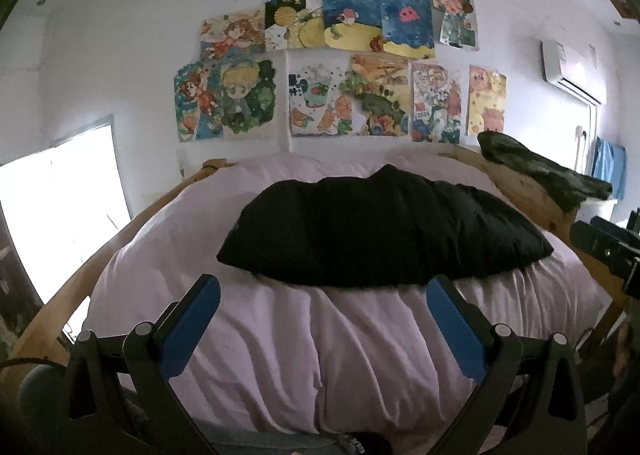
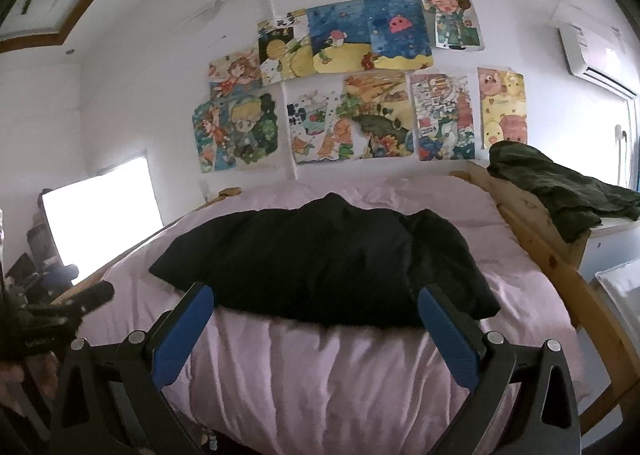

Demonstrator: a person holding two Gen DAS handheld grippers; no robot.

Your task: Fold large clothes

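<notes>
A: How do my grippers stand at this moment?

B: Your left gripper [image 1: 323, 297] has its blue pads [image 1: 192, 329] spread wide and holds nothing. Your right gripper [image 2: 316, 305] is the same: pads far apart, nothing between them. Both hang above the near part of the bed's pink duvet [image 1: 304, 355], just short of the black garment [image 1: 380, 231].

A: And where is the garment exactly?

B: It lies across the middle of the duvet, bunched and not flat, with its near edge just beyond your fingertips. I cannot tell which part is a sleeve or a hem.

A: Then how should I begin?

B: I think the step in hand is the first grasp. Take the near edge at two points well apart, one with each gripper, and pinch only the black cloth, not the duvet under it, because the duvet is soft and wrinkled and could come up together. Then pull the garment flat before any fold.

A: Do the two views differ?

B: Yes. The right wrist view shows the right end of the garment doubled over itself, and more of the dark green cloth [image 2: 560, 187] lying on the wooden bed frame [image 2: 532, 231]. The left wrist view shows a blue cloth [image 1: 610, 167] hanging at the far right, which the other view does not show.
</notes>
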